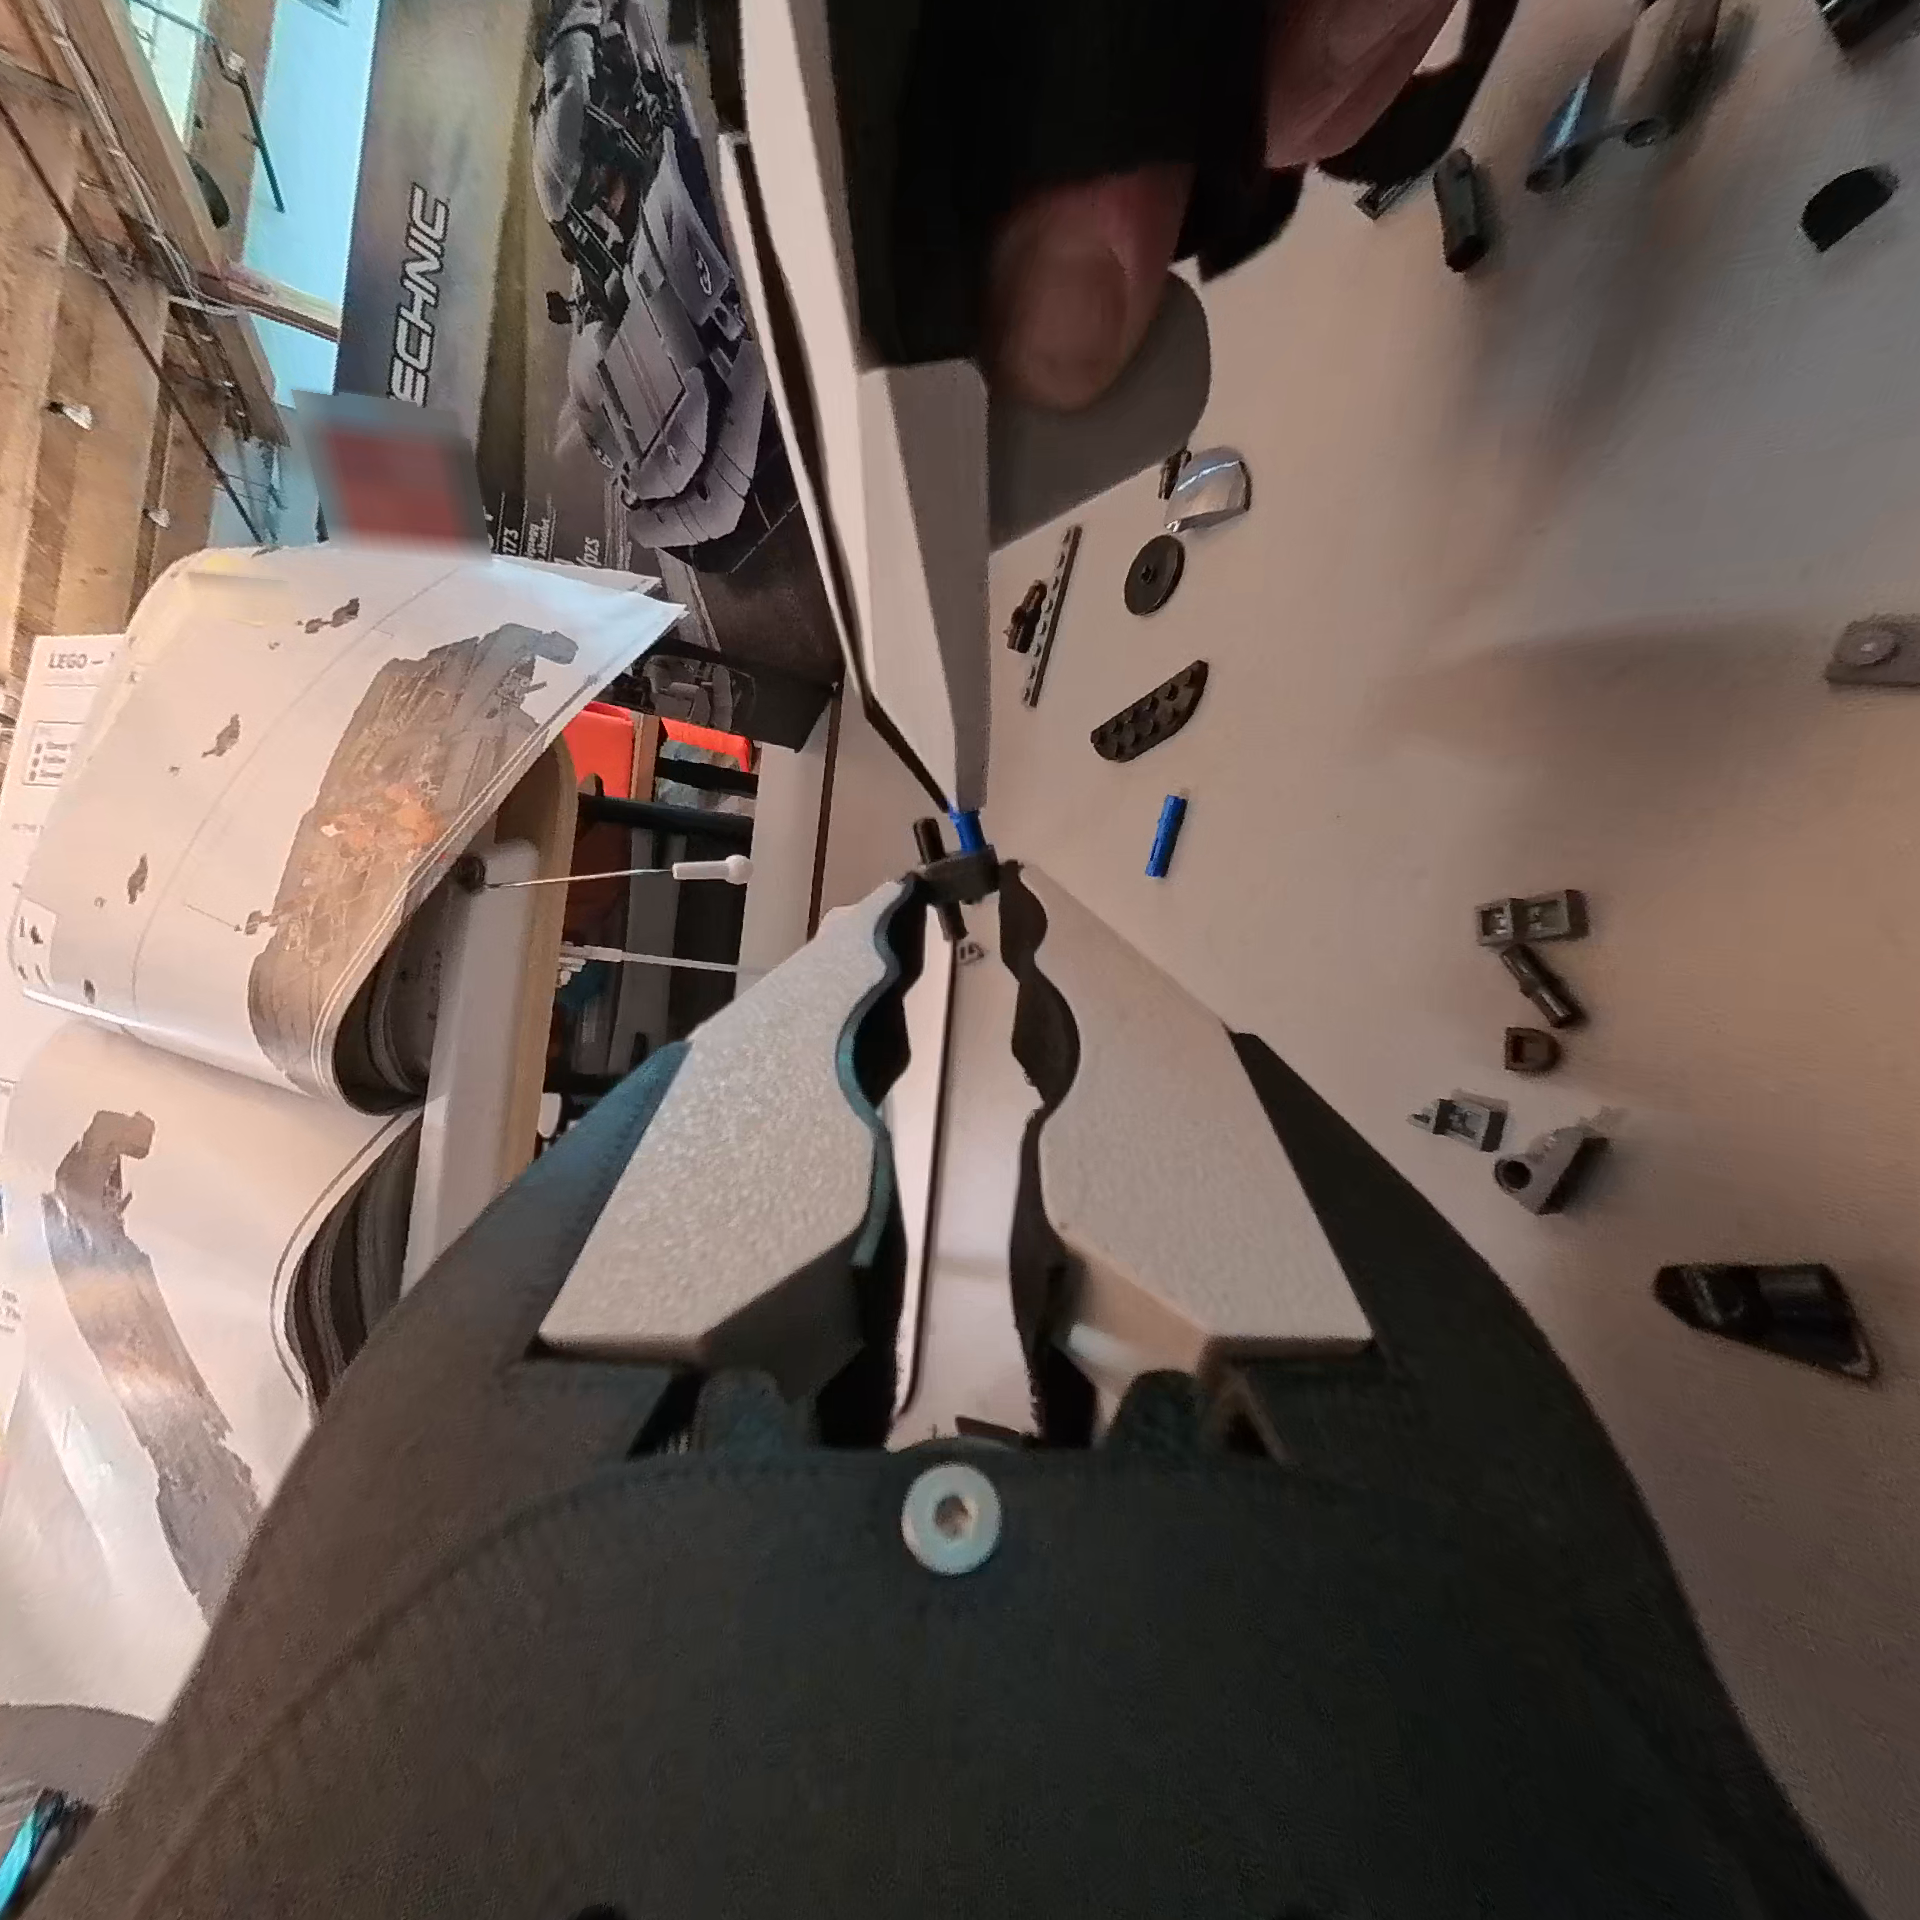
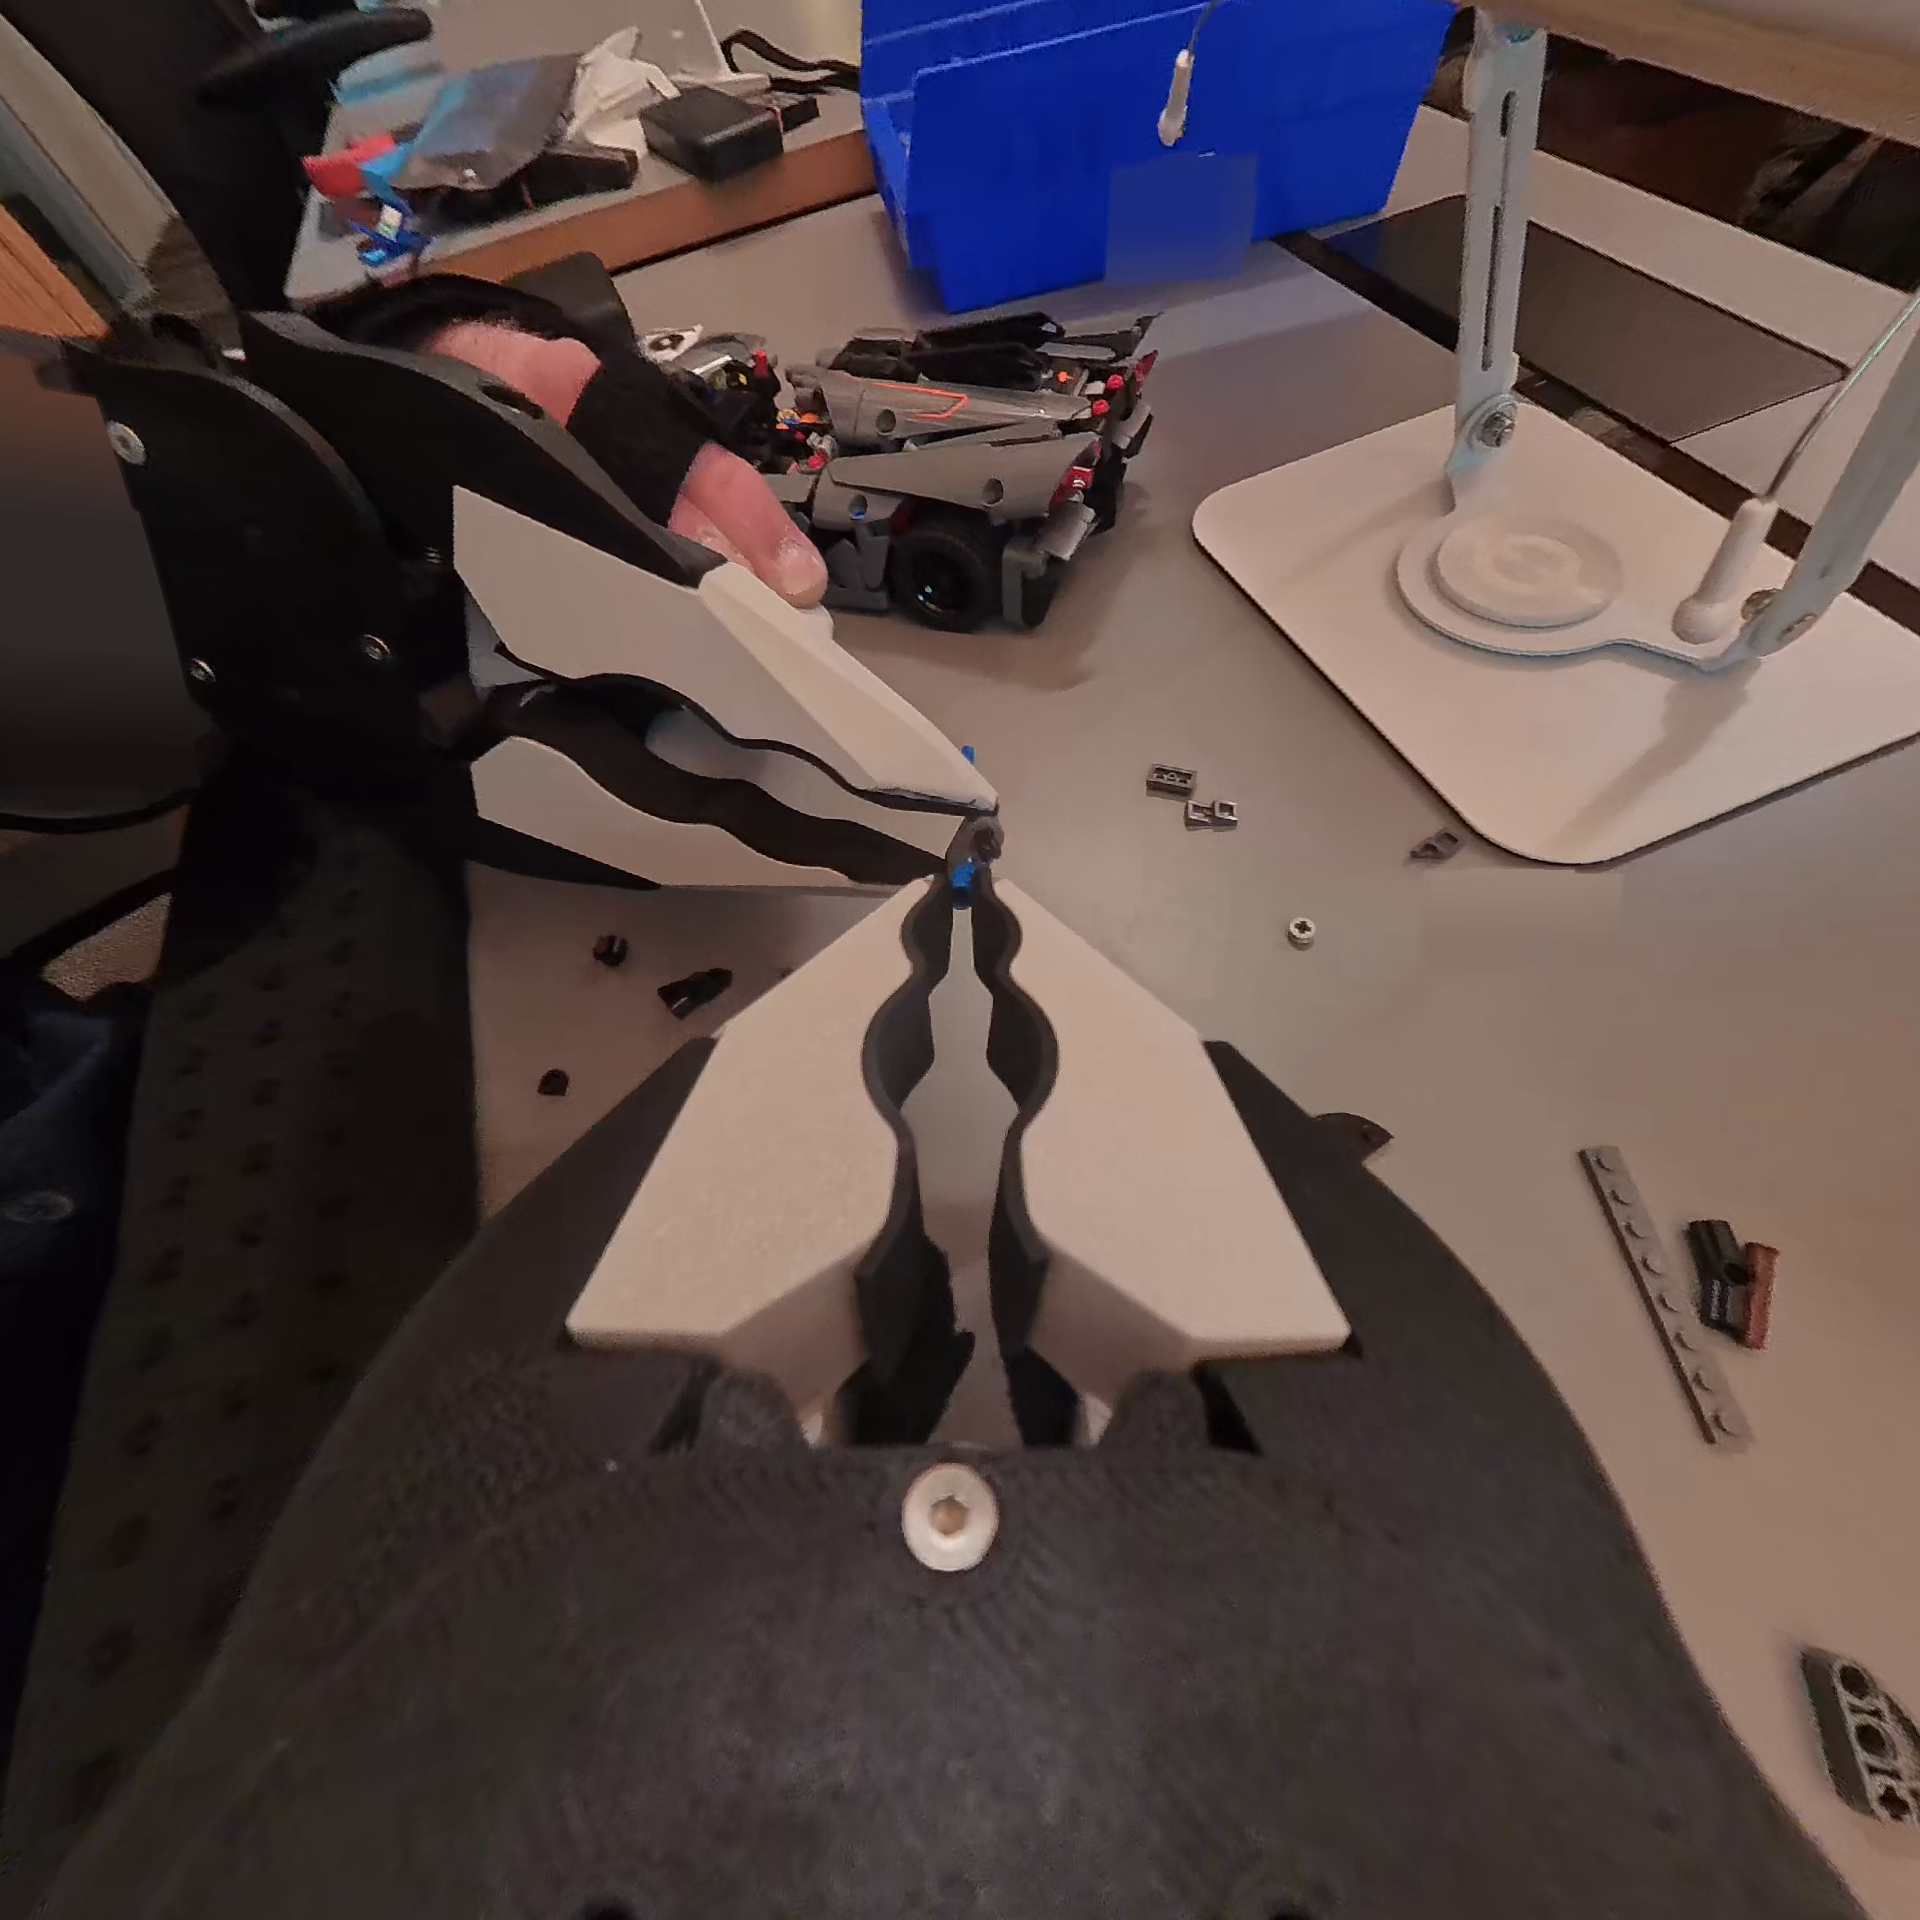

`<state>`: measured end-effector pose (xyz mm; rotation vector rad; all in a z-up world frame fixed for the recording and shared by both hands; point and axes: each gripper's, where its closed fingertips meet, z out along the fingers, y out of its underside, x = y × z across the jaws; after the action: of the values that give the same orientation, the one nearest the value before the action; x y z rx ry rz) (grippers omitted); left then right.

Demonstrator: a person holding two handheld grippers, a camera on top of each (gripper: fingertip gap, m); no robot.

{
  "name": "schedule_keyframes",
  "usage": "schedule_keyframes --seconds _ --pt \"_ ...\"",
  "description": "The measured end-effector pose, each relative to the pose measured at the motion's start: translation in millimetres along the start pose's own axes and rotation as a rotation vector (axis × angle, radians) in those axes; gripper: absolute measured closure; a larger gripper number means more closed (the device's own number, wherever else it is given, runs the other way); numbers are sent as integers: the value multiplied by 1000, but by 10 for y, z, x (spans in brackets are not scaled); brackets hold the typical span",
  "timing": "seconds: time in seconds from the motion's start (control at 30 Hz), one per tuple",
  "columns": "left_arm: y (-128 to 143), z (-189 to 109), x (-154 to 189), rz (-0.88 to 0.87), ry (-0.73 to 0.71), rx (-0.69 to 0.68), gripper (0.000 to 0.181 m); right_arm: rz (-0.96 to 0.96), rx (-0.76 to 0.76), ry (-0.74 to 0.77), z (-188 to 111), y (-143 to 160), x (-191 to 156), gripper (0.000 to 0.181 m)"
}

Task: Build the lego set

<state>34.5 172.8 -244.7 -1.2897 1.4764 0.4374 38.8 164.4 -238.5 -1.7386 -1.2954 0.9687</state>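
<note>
Right wrist view, two grippers [image 2: 961,878] [image 2: 985,823], one blue pin [image 2: 960,889]

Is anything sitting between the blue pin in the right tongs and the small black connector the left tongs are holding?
Nothing visible does. The right tongs pinch the blue pin, whose far end already meets the black connector gripped by the left tongs; both are held above the table.

Printed lettering runs along a dark set box [image 1: 582,343] at eleven o'clock; more marks the open instruction booklet [image 1: 260,790].
</note>
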Motion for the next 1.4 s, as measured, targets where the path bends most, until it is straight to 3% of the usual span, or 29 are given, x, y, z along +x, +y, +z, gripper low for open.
schedule_keyframes --seconds 0.13,0.77,1.27,1.4 --pt "8 4 1 -3 1 -6 170 -8 -6 18 10 2 8 180" --pt "-97 -83 -75 17 -44 55 171 187 117 -219 -61 -85 -68 181" --pt "-28 -24 -53 21 -34 15 171 197 102 -172 9 -55 -13 180" --pt "-122 -92 -138 -46 -42 138 170 221 133 -224 -90 -83 32 166"
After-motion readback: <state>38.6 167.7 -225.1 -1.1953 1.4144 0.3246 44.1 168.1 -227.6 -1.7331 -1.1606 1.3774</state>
